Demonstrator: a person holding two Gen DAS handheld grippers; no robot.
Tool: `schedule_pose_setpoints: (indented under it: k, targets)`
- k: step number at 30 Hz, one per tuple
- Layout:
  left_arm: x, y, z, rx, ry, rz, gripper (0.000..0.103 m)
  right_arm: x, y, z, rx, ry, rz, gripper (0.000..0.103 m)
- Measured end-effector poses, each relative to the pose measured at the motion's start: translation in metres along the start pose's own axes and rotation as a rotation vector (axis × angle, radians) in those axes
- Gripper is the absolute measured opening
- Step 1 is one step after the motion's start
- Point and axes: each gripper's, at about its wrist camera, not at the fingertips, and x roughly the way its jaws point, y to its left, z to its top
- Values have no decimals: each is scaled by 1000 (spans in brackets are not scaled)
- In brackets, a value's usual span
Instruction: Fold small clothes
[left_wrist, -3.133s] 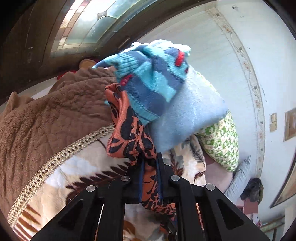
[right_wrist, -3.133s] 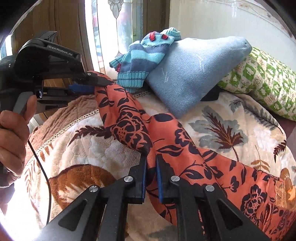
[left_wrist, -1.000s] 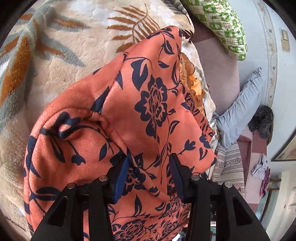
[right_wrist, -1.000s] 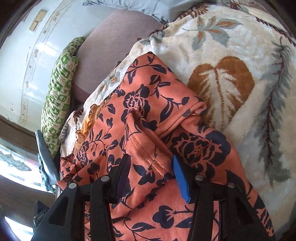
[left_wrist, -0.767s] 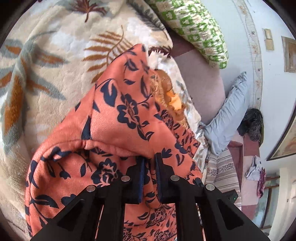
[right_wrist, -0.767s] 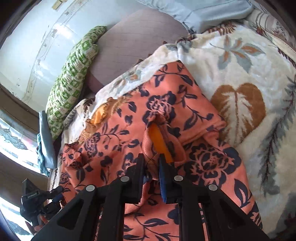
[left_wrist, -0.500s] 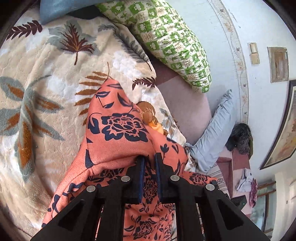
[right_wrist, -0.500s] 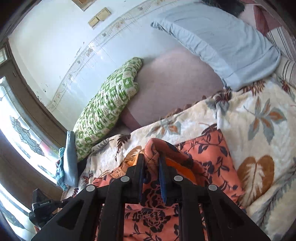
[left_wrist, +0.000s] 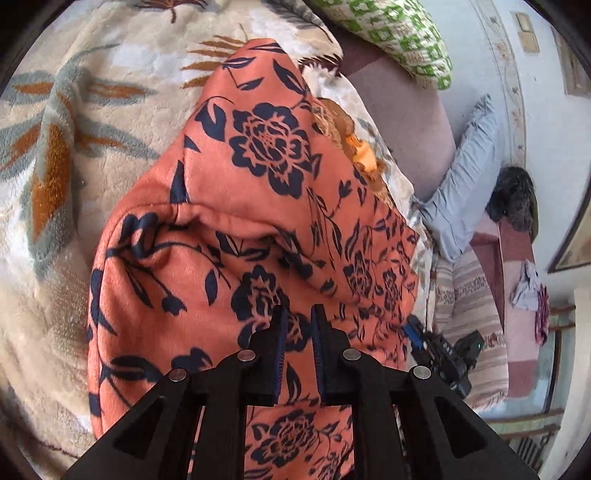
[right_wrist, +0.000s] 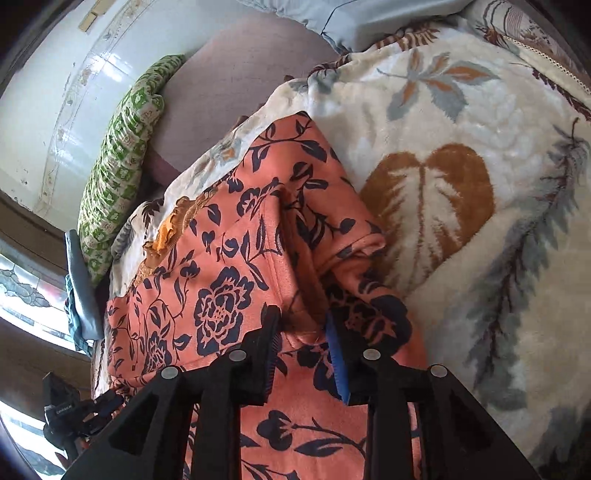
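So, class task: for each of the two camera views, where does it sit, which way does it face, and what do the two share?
Left wrist: sits on the left gripper, looking down along its nearly closed jaws at the orange floral garment on the leaf-print blanket; the right gripper shows beyond.
Right wrist: sits on the right gripper, looking down along its parted jaws at the orange floral garment; the left gripper shows at lower left.
Shared: garment, blanket, green patterned pillow.

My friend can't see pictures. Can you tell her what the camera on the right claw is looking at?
An orange garment with dark blue flowers lies folded on a cream blanket with leaf patterns, filling the middle of the view. The right claw is over it, open, a ridge of the cloth between its fingers. A green and white pillow lies at the left.
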Motion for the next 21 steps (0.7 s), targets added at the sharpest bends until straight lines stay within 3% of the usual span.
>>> schedule_pose_setpoints:
  k: [1,3,5,6,7,14,15,16,17,18,19,21]
  targets:
    - [-8,-6,-3,46,5,3,12,-9,-1,4,1,-26,8,31]
    - [-27,-21,1,138,-30,32,17,-20,-2,15,9,-68,19,44]
    - [-44,-33,15,189,-95,80,34,-18,2,29,17,-72,31,52]
    - [-49,-37,29,197,-121,110,49,-11,6,34,22,-54,48,53]
    - [-52,-40,42,193,-142,137,56,-3,9,39,26,-32,57,53]
    - [-11,-22,115,18,-121,210,56,55,36,51,-7,46,-20,53]
    - [4,-19,121,-20,-103,204,54,60,40,51,-32,48,-37,53]
    - [15,-14,124,-51,-85,193,46,64,45,51,-67,52,-51,49]
    - [22,-13,125,-63,-73,185,33,66,50,52,-107,56,-65,35]
    - [34,-15,126,-54,-55,173,5,66,56,54,-145,60,-78,12]
    - [38,-20,125,-31,-53,154,1,62,62,58,-173,56,-66,10]
    - [33,-35,121,41,-120,154,1,39,74,69,-208,-39,-7,10]
